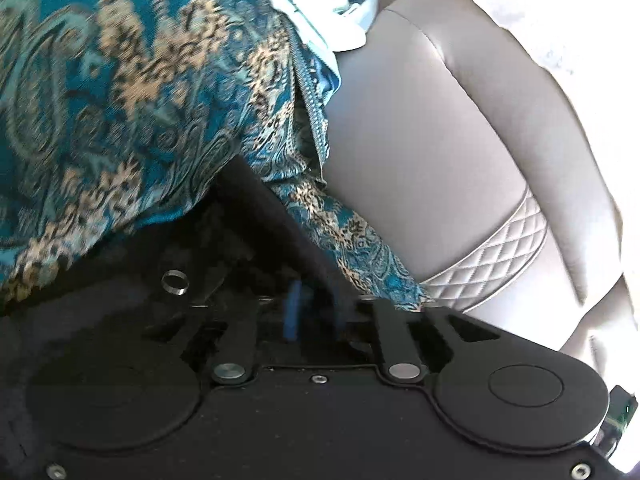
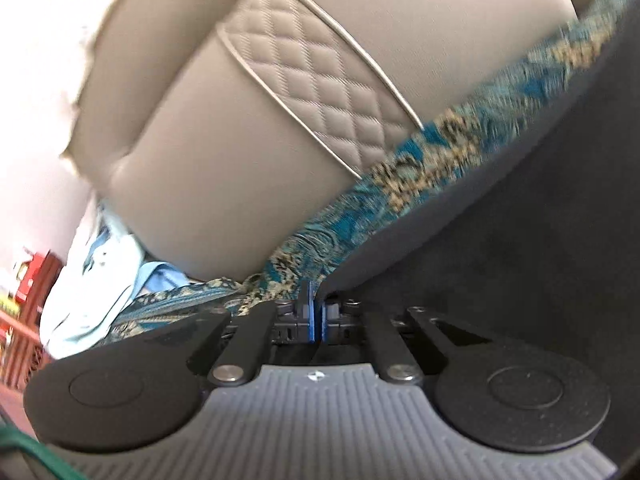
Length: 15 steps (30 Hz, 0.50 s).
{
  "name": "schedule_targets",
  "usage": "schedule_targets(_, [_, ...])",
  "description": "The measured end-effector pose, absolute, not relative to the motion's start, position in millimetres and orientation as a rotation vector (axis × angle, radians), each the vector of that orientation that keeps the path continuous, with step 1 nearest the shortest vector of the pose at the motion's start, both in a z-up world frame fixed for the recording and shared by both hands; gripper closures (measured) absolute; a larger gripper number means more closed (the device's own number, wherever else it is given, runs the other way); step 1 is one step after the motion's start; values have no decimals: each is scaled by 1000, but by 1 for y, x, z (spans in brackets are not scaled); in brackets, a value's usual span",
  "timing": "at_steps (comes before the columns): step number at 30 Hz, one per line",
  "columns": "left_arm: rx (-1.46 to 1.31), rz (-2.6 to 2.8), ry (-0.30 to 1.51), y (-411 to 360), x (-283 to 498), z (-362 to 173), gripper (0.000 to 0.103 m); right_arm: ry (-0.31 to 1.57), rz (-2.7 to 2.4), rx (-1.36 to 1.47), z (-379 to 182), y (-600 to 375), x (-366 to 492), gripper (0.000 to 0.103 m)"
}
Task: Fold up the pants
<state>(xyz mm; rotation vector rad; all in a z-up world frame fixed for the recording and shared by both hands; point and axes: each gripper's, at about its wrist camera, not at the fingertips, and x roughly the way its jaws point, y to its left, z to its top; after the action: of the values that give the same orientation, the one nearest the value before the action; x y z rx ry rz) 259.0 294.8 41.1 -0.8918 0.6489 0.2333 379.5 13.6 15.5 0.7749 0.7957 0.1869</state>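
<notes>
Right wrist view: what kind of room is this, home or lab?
Probably a home living room. The work surface is a beige leather sofa with a quilted panel, and a pale blue garment lies beside the paisley pants.

Teal paisley-printed fabric pants (image 1: 120, 92) with tan and black motifs are noted; a beige leather cushion (image 2: 192, 184) bears a diamond-quilted band (image 2: 320, 92); pale blue garments (image 2: 104, 280) recorded.

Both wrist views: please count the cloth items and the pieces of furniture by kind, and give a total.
Patterned teal and gold pants: 1
Pale blue garment, bunched beside the pants: 1
Beige sofa with a quilted band: 1
Total: 3. How many pieces the pale blue cloth holds cannot be told.
</notes>
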Motion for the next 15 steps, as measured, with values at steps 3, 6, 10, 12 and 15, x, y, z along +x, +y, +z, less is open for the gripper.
schedule_targets(3, [-912, 208, 663, 297, 252, 41, 54, 757, 205, 734, 28, 12, 364, 97])
schedule_targets(6, [-915, 191, 659, 295, 246, 42, 37, 735, 218, 705, 35, 11, 345, 97])
schedule_targets(10, [-961, 131, 675, 291, 245, 36, 27, 718, 240, 703, 44, 11, 324, 97])
schedule_targets(12, [-983, 125, 680, 290, 243, 33, 23, 704, 254, 679, 49, 11, 312, 97])
schedule_targets(15, [-992, 122, 669, 288, 243, 35, 17, 684, 271, 606, 51, 14, 290, 96])
